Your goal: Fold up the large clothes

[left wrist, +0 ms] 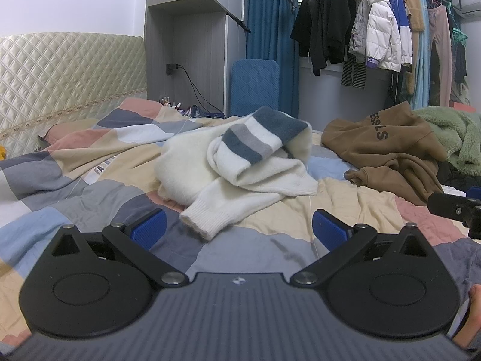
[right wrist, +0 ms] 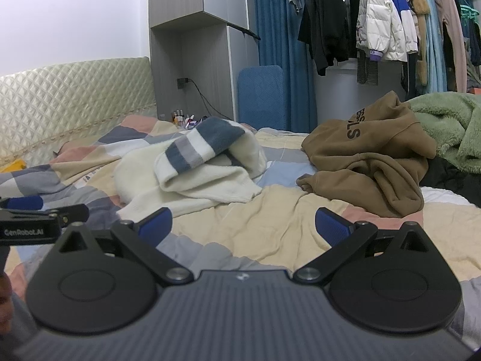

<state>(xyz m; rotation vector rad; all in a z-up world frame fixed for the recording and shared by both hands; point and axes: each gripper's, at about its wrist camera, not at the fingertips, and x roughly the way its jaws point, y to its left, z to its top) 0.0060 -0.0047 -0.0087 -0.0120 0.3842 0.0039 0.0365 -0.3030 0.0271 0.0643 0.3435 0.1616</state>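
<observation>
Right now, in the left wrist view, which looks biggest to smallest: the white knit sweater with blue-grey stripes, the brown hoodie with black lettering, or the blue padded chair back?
1. White knit sweater with blue-grey stripes, though it lies nearest the camera.
2. Brown hoodie with black lettering, close behind.
3. Blue padded chair back, farthest away.

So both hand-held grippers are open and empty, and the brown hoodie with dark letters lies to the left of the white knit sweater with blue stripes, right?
Not quite. The brown hoodie with dark letters lies to the right of the white knit sweater with blue stripes, as the right wrist view shows. The rest holds: the left hand-held gripper and right hand-held gripper are both open and empty.
</observation>
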